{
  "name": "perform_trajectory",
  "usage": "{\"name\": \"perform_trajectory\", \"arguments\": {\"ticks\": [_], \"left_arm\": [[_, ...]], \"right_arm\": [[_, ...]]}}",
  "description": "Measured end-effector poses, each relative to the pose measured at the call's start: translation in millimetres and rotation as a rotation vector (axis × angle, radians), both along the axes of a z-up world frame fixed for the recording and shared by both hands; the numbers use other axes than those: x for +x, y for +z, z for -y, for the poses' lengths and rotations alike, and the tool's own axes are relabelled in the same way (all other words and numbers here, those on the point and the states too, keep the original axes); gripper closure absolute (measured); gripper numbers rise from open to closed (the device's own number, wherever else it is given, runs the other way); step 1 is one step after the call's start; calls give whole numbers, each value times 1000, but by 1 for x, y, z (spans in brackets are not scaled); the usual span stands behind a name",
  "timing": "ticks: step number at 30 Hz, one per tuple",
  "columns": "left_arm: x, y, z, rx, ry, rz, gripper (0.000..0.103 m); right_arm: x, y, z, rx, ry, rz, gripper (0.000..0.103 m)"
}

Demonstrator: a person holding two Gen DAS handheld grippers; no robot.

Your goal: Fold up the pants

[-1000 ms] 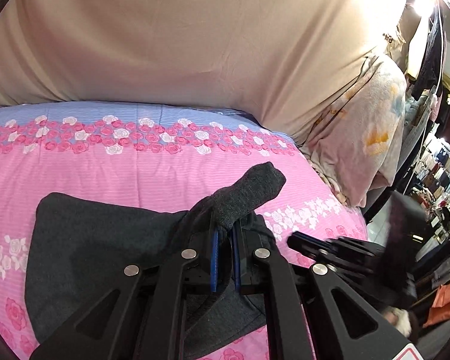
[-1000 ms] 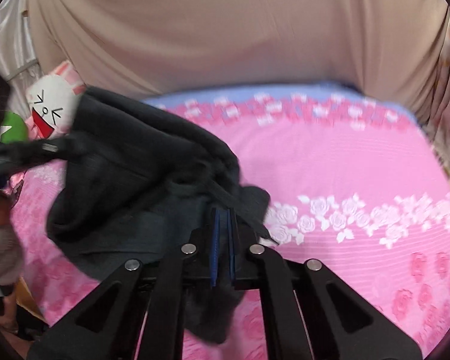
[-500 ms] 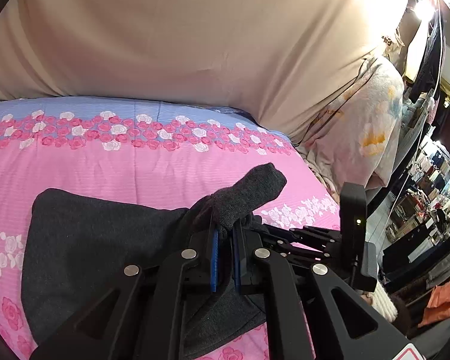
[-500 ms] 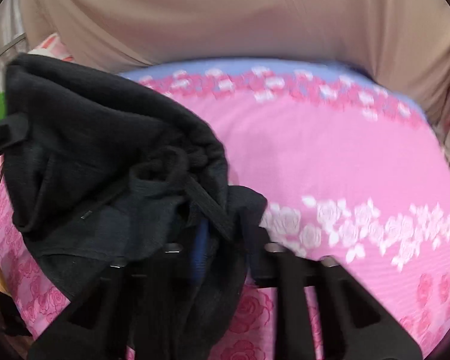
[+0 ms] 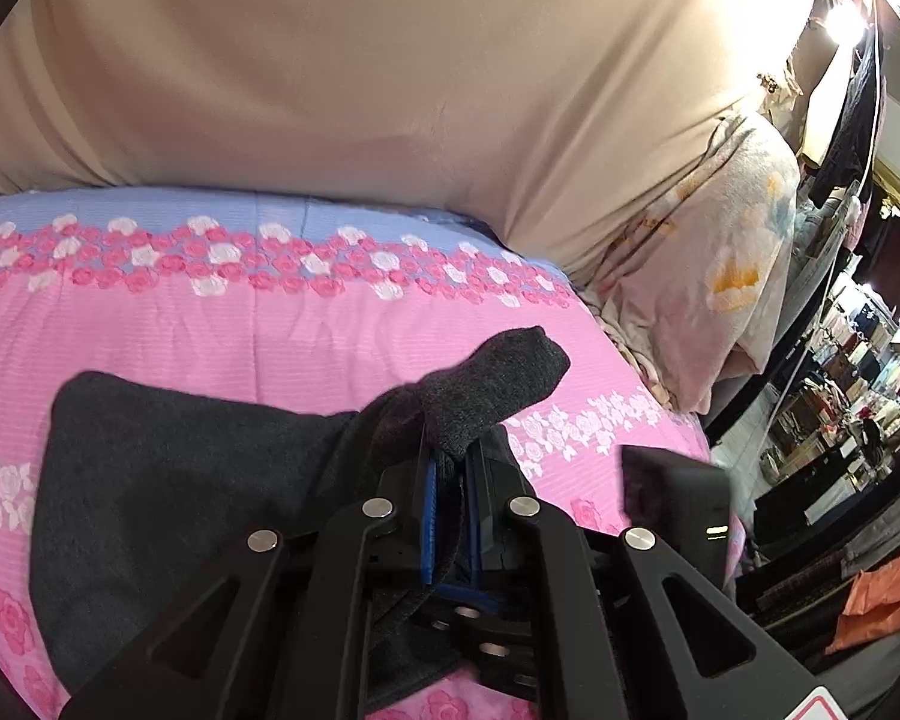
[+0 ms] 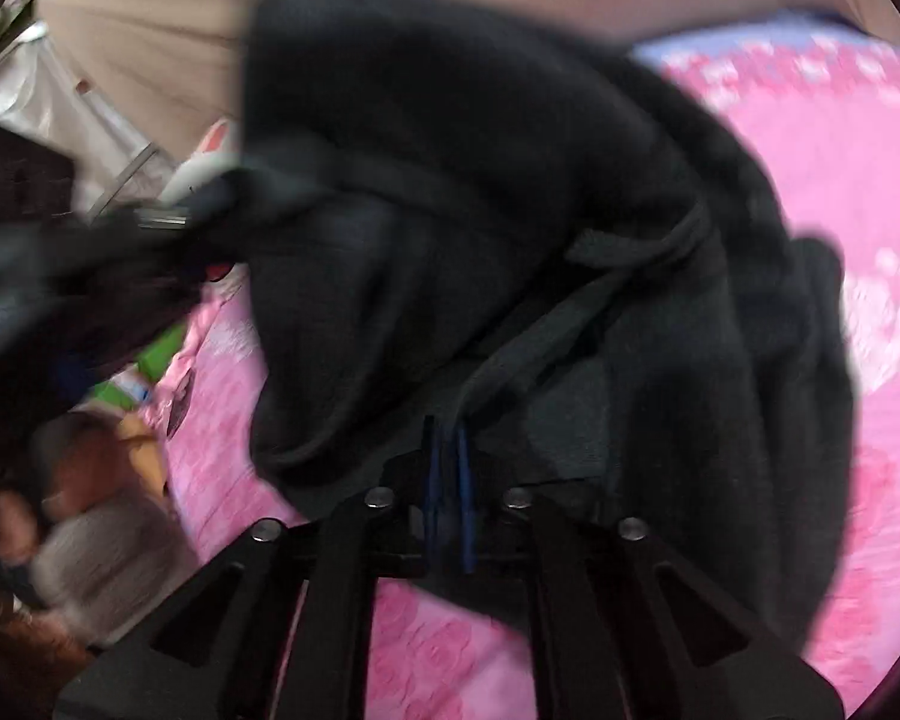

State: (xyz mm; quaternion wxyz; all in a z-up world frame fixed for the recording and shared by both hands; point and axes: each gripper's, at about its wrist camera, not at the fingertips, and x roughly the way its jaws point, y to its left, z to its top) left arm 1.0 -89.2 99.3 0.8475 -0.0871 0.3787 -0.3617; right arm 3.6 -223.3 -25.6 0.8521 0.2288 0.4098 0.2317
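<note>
Grey pants [image 5: 168,498] lie crosswise (bunched) | L gripper [image 5: 453,468] clamps fabric | R gripper [image 6: 447,450] too

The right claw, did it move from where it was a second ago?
Yes. The right claw, shut on the dark pants, swung left: the pink bedspread slid to the view's right edge, and the pants now fill most of the picture.

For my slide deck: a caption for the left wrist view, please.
Left hand-held gripper shut on dark grey pants spread over a pink floral bedspread.
</note>
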Motion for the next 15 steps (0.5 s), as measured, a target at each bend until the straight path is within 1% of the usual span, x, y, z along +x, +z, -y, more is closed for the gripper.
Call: {"name": "perform_trajectory", "arguments": {"ticks": [1, 2, 3, 4, 5, 6, 7, 8, 9, 10, 11, 12, 13, 14, 15], "left_arm": [[-1, -3, 3, 1, -21, -17, 97], [-4, -8, 6, -1, -39, -37, 97], [-7, -13, 10, 2, -61, -53, 97], [-10, -18, 15, 9, -77, -63, 97], [-13, -25, 21, 21, -93, -75, 97], [-15, -34, 29, 33, -114, -97, 97], [-17, -42, 36, 42, -130, -117, 96], [-20, -54, 44, 57, -143, -146, 91], [-21, -63, 51, 71, -152, -171, 85], [-23, -74, 58, 90, -159, -192, 83], [-28, -81, 62, 101, -149, -194, 81], [-31, -80, 60, 95, -139, -180, 80], [-35, -74, 53, 61, -137, -168, 80], [-37, -66, 43, 2, -144, -170, 76], [-38, -57, 31, -49, -149, -171, 66]], "right_arm": [[-10, 0, 8, 46, -18, 0, 96], [-22, 3, 16, 79, -28, 22, 92], [-34, 5, 23, 93, -42, 48, 75], [-54, 9, 35, 69, -90, 84, 62], [-75, 12, 47, 7, -165, 114, 43], [-89, 13, 55, -38, -209, 130, 42], [-106, 14, 63, -107, -265, 132, 42], [-122, 14, 72, -159, -323, 127, 41], [-130, 14, 76, -177, -354, 127, 40], [-140, 14, 82, -187, -385, 124, 40], [-146, 14, 86, -183, -402, 125, 40], [-148, 14, 88, -177, -411, 129, 40], [-147, 17, 88, -173, -412, 136, 40], [-145, 20, 85, -173, -404, 145, 40], [-140, 24, 80, -171, -392, 156, 40]]}}
